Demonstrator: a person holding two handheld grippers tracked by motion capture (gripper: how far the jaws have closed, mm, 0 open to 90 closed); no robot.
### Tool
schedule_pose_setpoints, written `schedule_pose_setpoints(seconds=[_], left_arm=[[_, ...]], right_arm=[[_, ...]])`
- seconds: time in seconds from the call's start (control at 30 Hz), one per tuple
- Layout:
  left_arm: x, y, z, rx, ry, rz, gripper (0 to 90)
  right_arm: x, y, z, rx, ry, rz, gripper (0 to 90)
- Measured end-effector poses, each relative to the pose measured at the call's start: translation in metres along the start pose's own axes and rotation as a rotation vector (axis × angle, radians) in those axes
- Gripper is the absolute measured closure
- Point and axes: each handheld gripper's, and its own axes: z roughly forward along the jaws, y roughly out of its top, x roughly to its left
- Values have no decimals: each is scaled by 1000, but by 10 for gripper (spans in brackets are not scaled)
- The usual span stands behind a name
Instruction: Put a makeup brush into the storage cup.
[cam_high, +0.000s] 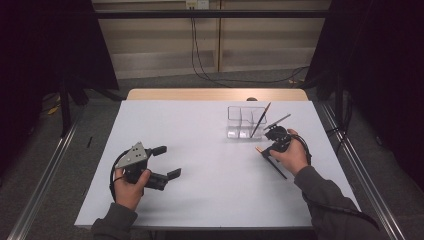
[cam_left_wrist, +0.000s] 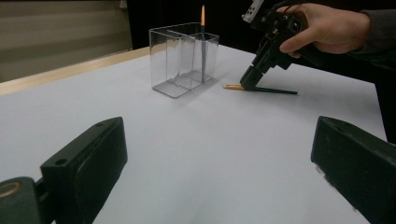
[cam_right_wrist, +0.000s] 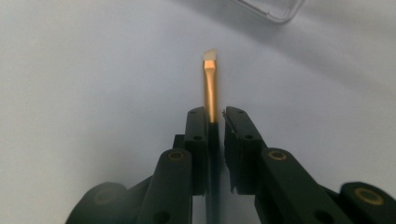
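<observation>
A thin dark brush (cam_high: 272, 164) with an orange ferrule lies flat on the white table, right of centre. My right gripper (cam_high: 265, 152) points down onto it, shut on the handle just behind the ferrule (cam_right_wrist: 211, 91). The left gripper view shows the same grip (cam_left_wrist: 247, 85) from across the table, with the brush (cam_left_wrist: 273, 91) resting on the surface. A clear divided holder (cam_high: 239, 122) stands just beyond, and a second brush (cam_high: 261, 119) stands upright in it. My left gripper (cam_high: 169, 161) rests at the near left, open, with nothing between its fingers (cam_left_wrist: 88, 158).
The white table top (cam_high: 200, 200) has a wooden strip (cam_high: 215, 94) along its far edge. Metal rails (cam_high: 45, 175) run along the floor on both sides. Cables hang at the back wall (cam_high: 197, 55). A corner of the clear holder (cam_right_wrist: 275, 11) lies just ahead of the held brush.
</observation>
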Motion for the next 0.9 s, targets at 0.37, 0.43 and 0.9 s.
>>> schedule_pose_setpoints(seconds=[0.37, 0.43, 0.9], left_arm=[[0, 0, 0, -10, -14, -2, 35], [0, 0, 0, -6, -10, -2, 35], [-2, 0, 2, 13, -6, 9, 36]], right_arm=[[4, 9, 6, 33, -16, -36, 801], [5, 10, 5, 53, -21, -47, 801], [1, 6, 6, 19, 9, -26, 811]])
